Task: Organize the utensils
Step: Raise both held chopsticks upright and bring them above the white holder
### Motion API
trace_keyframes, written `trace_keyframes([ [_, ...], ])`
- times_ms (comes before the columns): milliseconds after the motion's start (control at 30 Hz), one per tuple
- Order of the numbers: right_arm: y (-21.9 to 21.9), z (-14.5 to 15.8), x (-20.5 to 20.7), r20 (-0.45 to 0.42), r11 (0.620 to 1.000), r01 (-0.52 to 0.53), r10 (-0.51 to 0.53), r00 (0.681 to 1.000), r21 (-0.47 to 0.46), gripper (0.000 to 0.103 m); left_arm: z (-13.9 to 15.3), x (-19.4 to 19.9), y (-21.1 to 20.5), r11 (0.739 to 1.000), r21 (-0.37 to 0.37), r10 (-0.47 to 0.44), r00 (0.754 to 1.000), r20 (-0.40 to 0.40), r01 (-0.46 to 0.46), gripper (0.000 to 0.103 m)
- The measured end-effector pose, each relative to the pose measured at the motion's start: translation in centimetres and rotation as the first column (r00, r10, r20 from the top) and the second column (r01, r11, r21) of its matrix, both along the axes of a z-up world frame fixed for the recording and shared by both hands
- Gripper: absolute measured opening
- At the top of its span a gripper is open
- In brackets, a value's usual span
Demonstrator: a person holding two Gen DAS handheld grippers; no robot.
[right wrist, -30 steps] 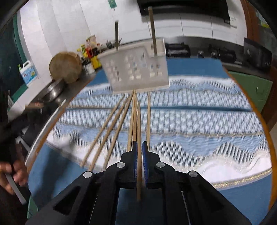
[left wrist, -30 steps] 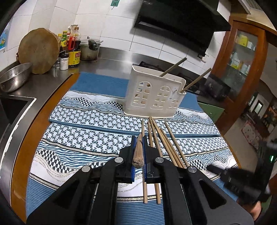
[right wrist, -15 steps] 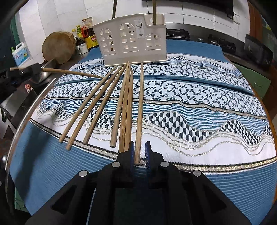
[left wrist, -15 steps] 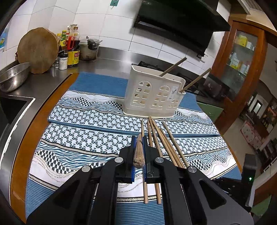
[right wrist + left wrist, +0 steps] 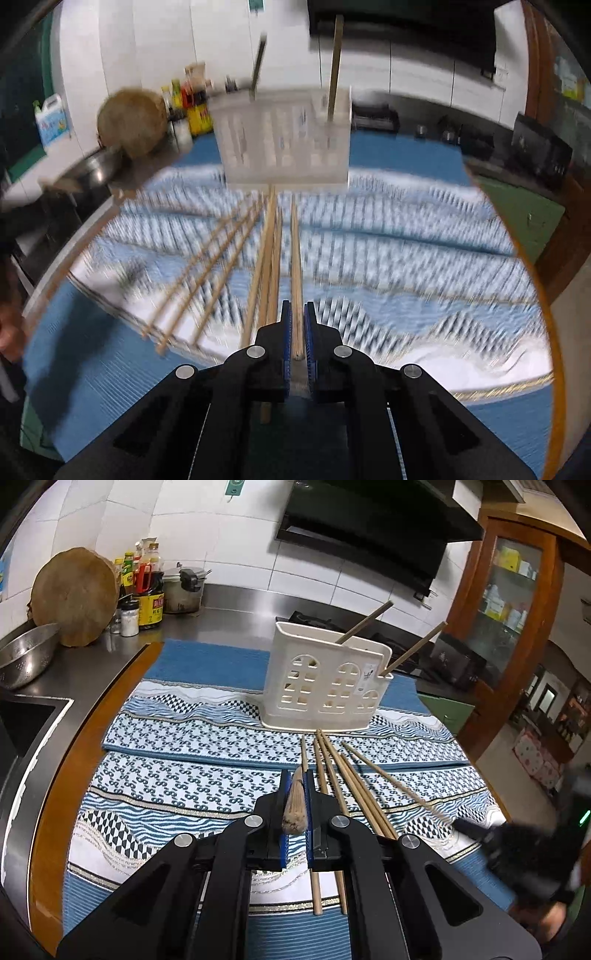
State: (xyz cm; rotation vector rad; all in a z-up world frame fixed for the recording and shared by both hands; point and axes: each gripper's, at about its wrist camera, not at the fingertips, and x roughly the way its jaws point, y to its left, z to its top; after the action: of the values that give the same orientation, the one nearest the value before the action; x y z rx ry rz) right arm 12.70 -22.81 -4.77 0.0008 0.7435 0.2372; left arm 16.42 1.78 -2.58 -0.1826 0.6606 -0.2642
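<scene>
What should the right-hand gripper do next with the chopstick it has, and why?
Probably lift it toward the white holder and drop it in. The right gripper is shut on one chopstick, its far end pointing at the holder, where two chopsticks already stand.

Each claw [image 5: 296,805] is matte black plastic with silver round screw heads and blue ribbed pads [image 5: 287,339].

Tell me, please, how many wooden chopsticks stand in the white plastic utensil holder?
2. One wooden chopstick leans out near the middle of the white plastic holder, another at its right end; shorter ones may be hidden.
</scene>
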Motion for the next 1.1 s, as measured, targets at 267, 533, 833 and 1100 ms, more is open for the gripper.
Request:
trace_keyframes([
  [267, -1.2, 10.6, 3.6, 0.112, 0.996, -0.073, 0.066, 0.992, 0.053, 0.007, 1.7, 0.9, 0.4, 0.999, -0.023, -0.030, 0.999, 0.009, 0.031, 0.005],
  [533, -0.2, 17.5, 7.8, 0.151, 0.996, -0.090, 0.090, 0.984, -0.010, 0.007, 4.9, 3.1, 0.8, 0.997, -0.038, -0.065, 0.997, 0.033, 0.066, 0.005],
  [833, 0.1, 23.2, 11.6, 0.194, 0.996, -0.063, 0.074, 0.978, -0.062, 0.007, 12.9, 5.5, 0.8, 0.997, -0.016, -0.074, 0.981, 0.180, 0.078, 0.005],
  [1100, 0.1, 22.8, 15.6, 0.170, 0.995, -0.023, 0.039, 0.985, -0.094, 0.007, 18.7, 10.3, -0.1, 1.000, 0.005, -0.024, 0.955, 0.295, 0.024, 0.005],
])
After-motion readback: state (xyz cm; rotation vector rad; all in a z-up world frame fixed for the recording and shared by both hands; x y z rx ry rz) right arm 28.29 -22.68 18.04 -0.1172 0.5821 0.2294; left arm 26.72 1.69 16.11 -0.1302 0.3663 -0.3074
